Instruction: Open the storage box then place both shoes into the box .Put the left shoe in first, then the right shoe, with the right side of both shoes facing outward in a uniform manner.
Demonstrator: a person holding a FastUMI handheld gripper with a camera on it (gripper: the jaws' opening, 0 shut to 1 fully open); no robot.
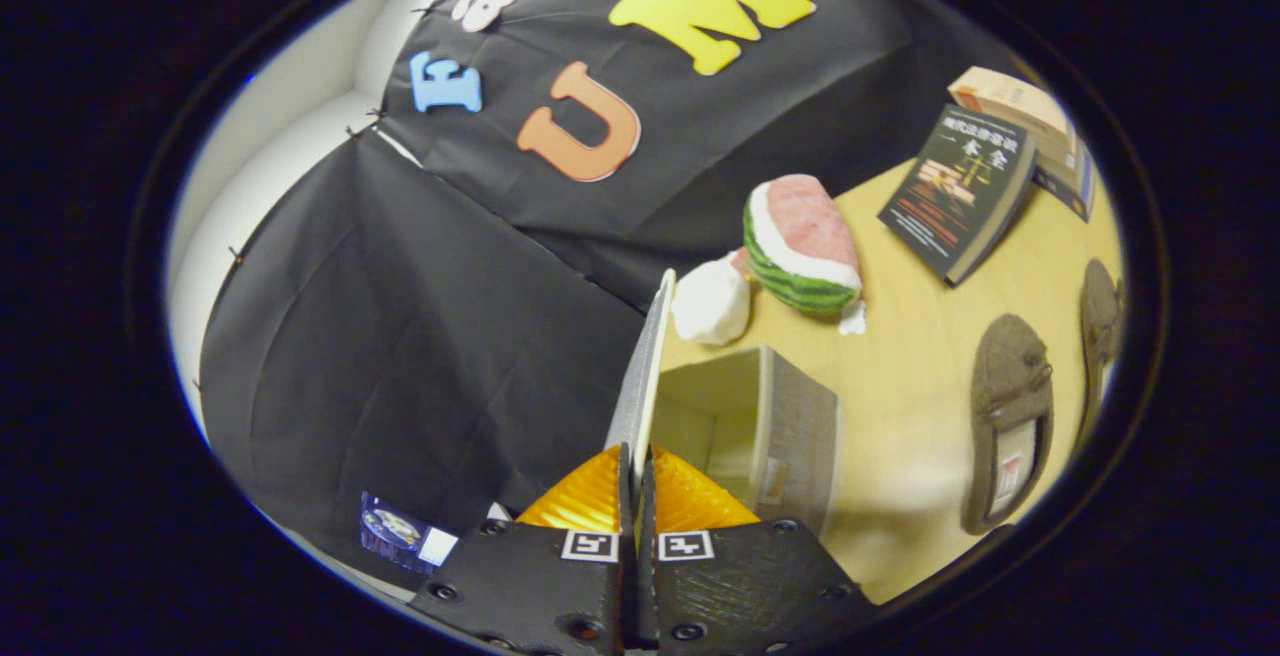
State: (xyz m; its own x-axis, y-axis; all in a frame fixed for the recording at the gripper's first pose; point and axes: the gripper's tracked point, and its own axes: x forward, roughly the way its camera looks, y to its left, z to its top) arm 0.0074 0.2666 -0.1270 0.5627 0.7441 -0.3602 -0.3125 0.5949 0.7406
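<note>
Storage box (770, 426): a grey, felt-like fabric cube with a pale lining, open at the top, sitting on the table just ahead of the fingers and a little to their right.

Lid (645, 366): a thin, flat panel, seen edge-on, standing up from the box's left rim and running straight away from the fingertips.

Gripper (636, 466): the tongs are pinched nearly closed, both fingers pressing the lid's near edge between them; the gap is no wider than the panel itself.

Tilt: the whole view leans, so the tabletop slopes; the tool is clearly rolled to one side while it holds the lid.

Near shoe (1010, 421): a brown, fuzzy slipper with a strap across the top and a pale insole, lying flat well to the right of the box.

Far shoe (1100, 321): same brown fuzz, just beyond the first one.

Table (920, 376): smooth, light wooden surface.

Watermelon slice (800, 241): a plush wedge, pink flesh and striped green rind, beyond the box.

White lump (712, 301): soft and rounded, just beside the slice.

Book (958, 191): dark cover, lying flat further back.

Cardboard box (1015, 106): tan, behind the book.
</note>
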